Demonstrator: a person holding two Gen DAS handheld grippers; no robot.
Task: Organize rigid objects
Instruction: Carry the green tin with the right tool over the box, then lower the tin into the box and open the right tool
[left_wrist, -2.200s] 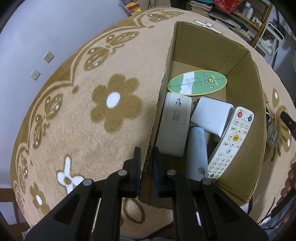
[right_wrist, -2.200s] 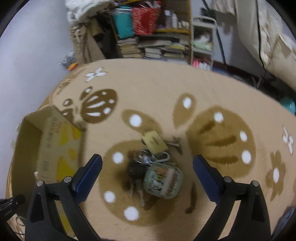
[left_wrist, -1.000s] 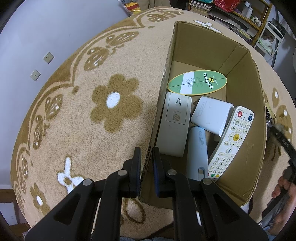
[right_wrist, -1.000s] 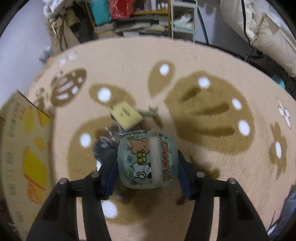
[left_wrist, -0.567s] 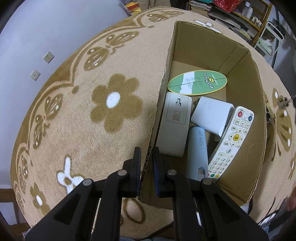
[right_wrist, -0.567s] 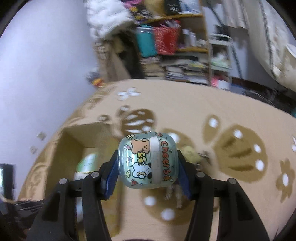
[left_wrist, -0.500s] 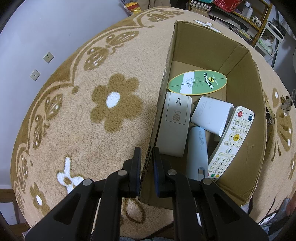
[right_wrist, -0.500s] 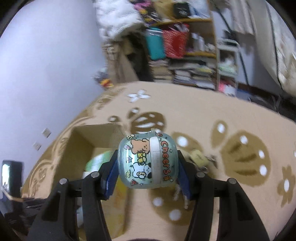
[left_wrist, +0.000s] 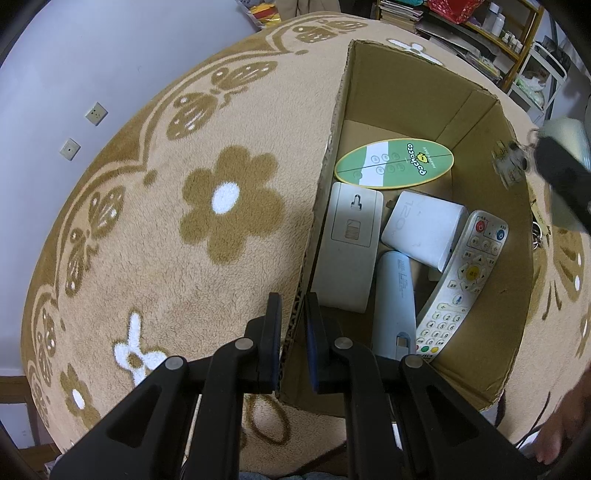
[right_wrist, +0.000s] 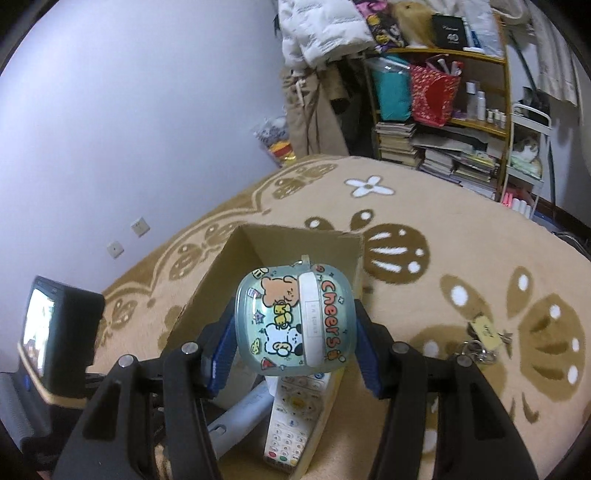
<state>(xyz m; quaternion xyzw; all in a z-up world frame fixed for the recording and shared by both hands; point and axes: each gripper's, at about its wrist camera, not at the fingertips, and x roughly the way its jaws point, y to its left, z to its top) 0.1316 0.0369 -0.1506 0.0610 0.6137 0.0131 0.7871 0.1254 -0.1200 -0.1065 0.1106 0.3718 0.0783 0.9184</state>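
My left gripper (left_wrist: 293, 312) is shut on the near left wall of an open cardboard box (left_wrist: 406, 66), pointing steeply down. Inside lie a green oval card (left_wrist: 393, 162), a white flat device (left_wrist: 349, 243), a white cube (left_wrist: 424, 229), a pale blue tube (left_wrist: 393, 295) and a white remote (left_wrist: 463, 280). My right gripper (right_wrist: 295, 326) is shut on a rounded teal case (right_wrist: 291, 321) with cartoon animals and "Cheers", held in the air over the box (right_wrist: 295, 234) and its remote (right_wrist: 291, 424). A key bunch with a yellow tag (right_wrist: 484, 334) hangs to its right.
The box stands on a beige carpet with brown flowers (left_wrist: 229, 203). In the left wrist view the right gripper (left_wrist: 561, 177) enters at the right edge beside the box's right wall, and a hand (left_wrist: 561, 428) shows at the lower right. Cluttered shelves (right_wrist: 443, 110) line the far wall.
My right gripper closed on the teal case, lifted it off the carpet and carried it left and up to above the box. The left gripper has kept its hold on the box wall.
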